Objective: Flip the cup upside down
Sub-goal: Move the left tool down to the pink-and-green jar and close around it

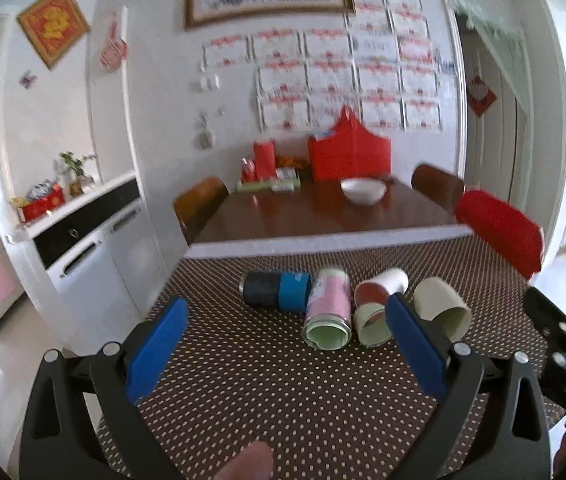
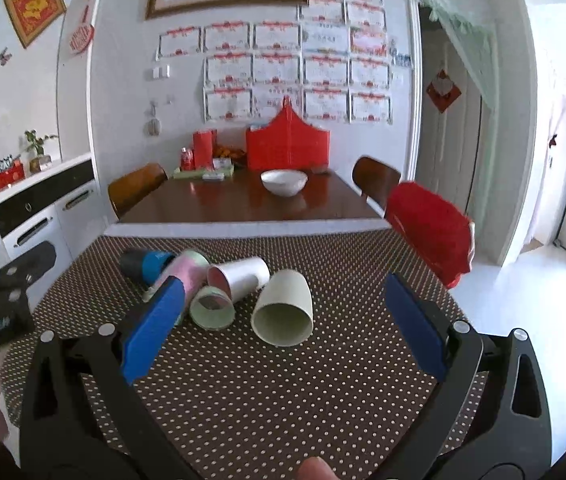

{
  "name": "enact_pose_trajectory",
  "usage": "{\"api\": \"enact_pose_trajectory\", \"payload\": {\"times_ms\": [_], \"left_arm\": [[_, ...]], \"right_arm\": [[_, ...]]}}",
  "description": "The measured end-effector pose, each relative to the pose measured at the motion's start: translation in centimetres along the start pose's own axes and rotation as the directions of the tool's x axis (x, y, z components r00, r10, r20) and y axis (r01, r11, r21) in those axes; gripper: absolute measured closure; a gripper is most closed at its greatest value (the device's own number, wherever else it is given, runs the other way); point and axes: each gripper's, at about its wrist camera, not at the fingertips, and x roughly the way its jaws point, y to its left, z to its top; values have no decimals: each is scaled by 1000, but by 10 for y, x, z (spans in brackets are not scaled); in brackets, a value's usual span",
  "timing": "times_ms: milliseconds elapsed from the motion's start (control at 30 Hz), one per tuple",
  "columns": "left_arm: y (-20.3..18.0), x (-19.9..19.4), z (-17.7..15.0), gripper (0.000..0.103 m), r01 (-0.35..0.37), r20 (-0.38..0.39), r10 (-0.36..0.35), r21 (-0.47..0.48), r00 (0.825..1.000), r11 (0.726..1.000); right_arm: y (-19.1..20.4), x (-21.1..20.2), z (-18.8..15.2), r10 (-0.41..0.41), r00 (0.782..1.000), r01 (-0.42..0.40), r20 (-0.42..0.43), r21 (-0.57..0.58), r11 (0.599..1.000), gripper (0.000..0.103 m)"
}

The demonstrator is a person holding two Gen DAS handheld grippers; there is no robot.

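Blue pads on the left gripper (image 1: pixel 287 344) and the right gripper (image 2: pixel 283 320) stand spread wide with nothing between them, both hovering above the polka-dot tablecloth (image 2: pixel 283 408) low in each frame. Just past the jaws, at mid-frame, five cups lie on their sides in a loose cluster: a cream cup (image 2: pixel 283 308) apart at the right, then a white cup (image 2: pixel 241 276), a pale green cup (image 2: pixel 212 307), a pink cup (image 1: pixel 329 308) and a black-and-blue cup (image 1: pixel 275 290). Farther up, a white bowl (image 2: pixel 284 182) sits on a wooden table (image 2: pixel 243 204).
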Motion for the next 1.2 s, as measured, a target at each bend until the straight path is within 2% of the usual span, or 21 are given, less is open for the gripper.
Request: {"api": "enact_pose_trajectory", "payload": {"times_ms": [100, 167, 267, 367, 533, 667, 800, 867, 900, 1000, 1067, 1133, 1167, 1200], "left_arm": [[-6, 53, 7, 6, 29, -82, -26, 33, 996, 999], [-12, 88, 9, 6, 58, -152, -50, 53, 987, 997], [-22, 136, 7, 6, 110, -242, -88, 77, 966, 991], [-30, 174, 5, 6, 127, -304, -91, 100, 948, 987], [-38, 217, 3, 6, 178, -390, -125, 102, 912, 979], [-40, 246, -3, 6, 212, -471, -163, 52, 867, 976], [-41, 267, -6, 6, 229, -528, -179, 31, 830, 973], [-42, 278, -6, 6, 244, -557, -193, 19, 808, 970], [-42, 285, -7, 6, 252, -580, -200, 9, 790, 968], [-44, 300, -5, 6, 274, -612, -220, -5, 760, 962], [-49, 313, -4, 6, 294, -637, -236, -15, 734, 956], [-51, 327, -4, 6, 317, -674, -261, -43, 691, 948], [-53, 331, -6, 6, 321, -685, -269, -54, 677, 946], [-55, 335, -8, 15, 326, -699, -274, -61, 661, 943]], "right_arm": [[-7, 32, -7, 12, 999, -13, -50, -4, 1000, 6], [-11, 50, -10, 17, 997, -18, -78, -13, 1000, 6], [-19, 77, -14, 27, 992, -26, -121, 8, 1000, 6], [-23, 98, -16, 31, 988, -29, -151, 15, 999, 6], [-28, 122, -20, 40, 983, -35, -179, 32, 999, 6], [-28, 133, -22, 54, 980, -47, -190, 41, 998, 6], [-28, 142, -21, 62, 978, -54, -197, 45, 997, 6], [-29, 146, -21, 63, 978, -54, -197, 50, 997, 6], [-30, 148, -21, 64, 978, -54, -198, 52, 997, 6], [-31, 152, -21, 63, 978, -53, -199, 58, 997, 6], [-33, 153, -21, 64, 978, -52, -200, 62, 997, 6], [-35, 153, -22, 63, 978, -51, -200, 67, 996, 6], [-36, 153, -21, 63, 978, -50, -200, 71, 996, 6], [-37, 153, -21, 62, 978, -48, -200, 74, 996, 6]]}}
